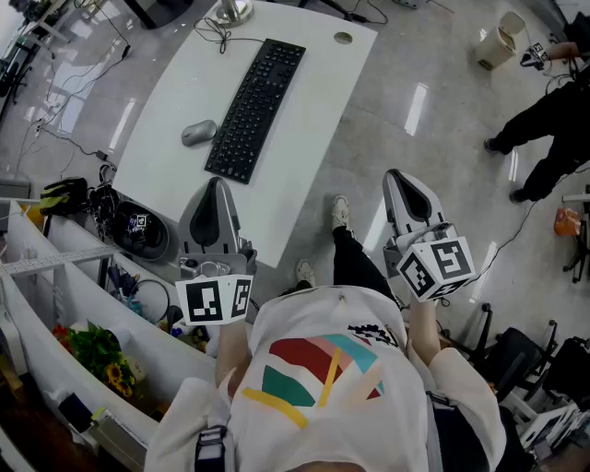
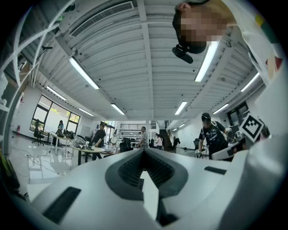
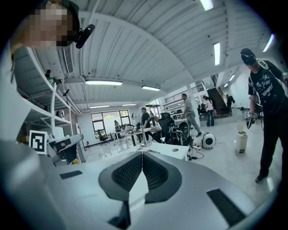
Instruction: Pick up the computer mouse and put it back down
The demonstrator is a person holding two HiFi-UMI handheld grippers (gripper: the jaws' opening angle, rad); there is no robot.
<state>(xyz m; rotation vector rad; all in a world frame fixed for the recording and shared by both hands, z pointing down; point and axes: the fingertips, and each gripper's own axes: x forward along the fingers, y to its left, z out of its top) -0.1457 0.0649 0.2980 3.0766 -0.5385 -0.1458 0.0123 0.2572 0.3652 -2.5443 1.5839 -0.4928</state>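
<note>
A grey computer mouse (image 1: 198,133) lies on the white desk (image 1: 309,101), just left of a black keyboard (image 1: 254,108). My left gripper (image 1: 217,184) hovers over the desk's near edge, well short of the mouse, its jaws closed together with nothing between them. My right gripper (image 1: 399,179) is held over the floor to the right of the desk, also shut and empty. In the left gripper view the left gripper (image 2: 144,152) points level into the room, and in the right gripper view the right gripper (image 3: 142,157) does the same; neither view shows the mouse.
A lamp base (image 1: 230,11) and cables sit at the desk's far end. A shelf with clutter and flowers (image 1: 97,355) runs along the left. A person in black (image 1: 544,129) stands at the far right near a bin (image 1: 498,41). My shoes (image 1: 340,212) are by the desk.
</note>
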